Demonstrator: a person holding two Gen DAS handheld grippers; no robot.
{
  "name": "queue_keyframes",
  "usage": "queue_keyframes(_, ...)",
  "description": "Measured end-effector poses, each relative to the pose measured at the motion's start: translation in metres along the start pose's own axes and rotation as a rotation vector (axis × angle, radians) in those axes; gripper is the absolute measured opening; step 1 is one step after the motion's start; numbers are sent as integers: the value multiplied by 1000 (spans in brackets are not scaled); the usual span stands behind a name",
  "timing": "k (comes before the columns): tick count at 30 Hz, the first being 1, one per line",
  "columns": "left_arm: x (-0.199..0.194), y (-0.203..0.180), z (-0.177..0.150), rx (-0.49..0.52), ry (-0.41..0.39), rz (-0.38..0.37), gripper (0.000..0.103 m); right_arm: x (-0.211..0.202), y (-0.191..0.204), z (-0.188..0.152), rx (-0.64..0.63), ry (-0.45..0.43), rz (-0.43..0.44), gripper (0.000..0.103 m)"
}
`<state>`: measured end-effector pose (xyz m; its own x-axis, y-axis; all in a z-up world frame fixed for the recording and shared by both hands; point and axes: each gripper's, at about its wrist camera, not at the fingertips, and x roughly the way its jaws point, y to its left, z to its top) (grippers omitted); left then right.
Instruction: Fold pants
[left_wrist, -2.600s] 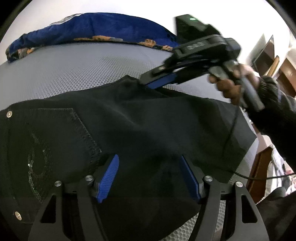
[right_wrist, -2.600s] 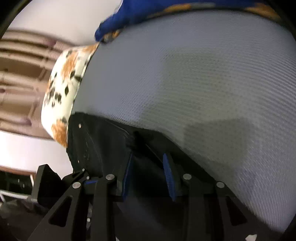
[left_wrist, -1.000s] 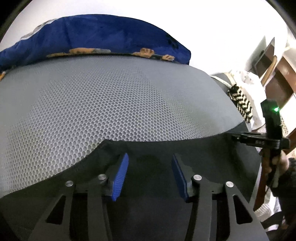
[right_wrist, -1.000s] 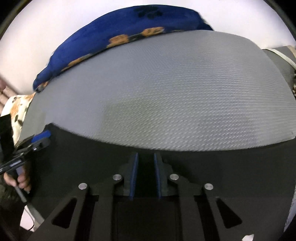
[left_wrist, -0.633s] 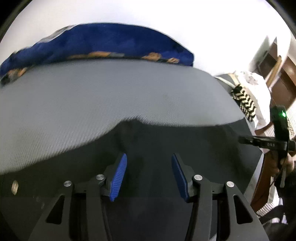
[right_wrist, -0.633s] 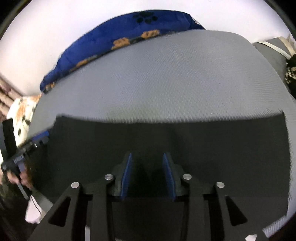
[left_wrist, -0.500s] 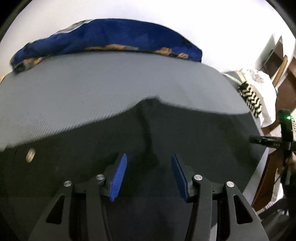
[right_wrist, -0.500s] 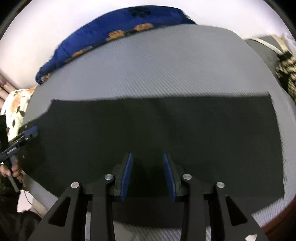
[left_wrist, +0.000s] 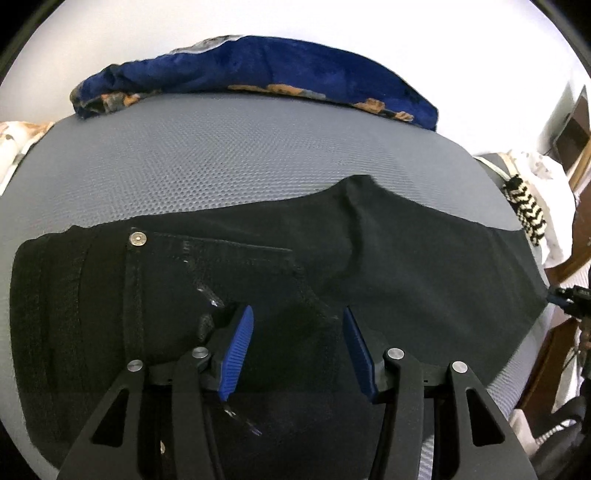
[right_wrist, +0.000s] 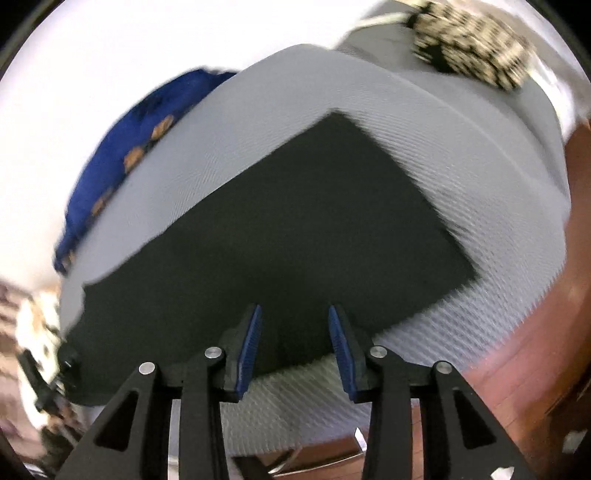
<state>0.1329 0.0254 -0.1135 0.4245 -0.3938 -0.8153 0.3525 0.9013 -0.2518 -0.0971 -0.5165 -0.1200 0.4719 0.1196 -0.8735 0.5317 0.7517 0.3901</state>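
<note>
Both grippers now released black pants (left_wrist: 406, 251)

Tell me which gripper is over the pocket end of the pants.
The left gripper: the pocket and rivet lie by it. The right gripper faces plain fabric.

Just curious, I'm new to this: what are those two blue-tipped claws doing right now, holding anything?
Left gripper: open, holding nothing, over the black denim pants.
Right gripper: open, holding nothing, at the pants' near edge.

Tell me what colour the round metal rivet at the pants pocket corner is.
Silver. The round metal rivet on the black pants shows best in the left wrist view.
</note>
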Motion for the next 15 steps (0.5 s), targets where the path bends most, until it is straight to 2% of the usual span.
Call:
queue_keyframes(7,-14,-48,-2,37,6,-139,57,-11,-66,-26,239,-6,133,37)
queue_keyframes(10,-6,-67,-2,28,31,-184,60,-2,-76,-20,283,-19,191,37)
queue_keyframes(15,9,-84,-7,9,70,-195,60,6,-81,-10,303,-59,213,37)
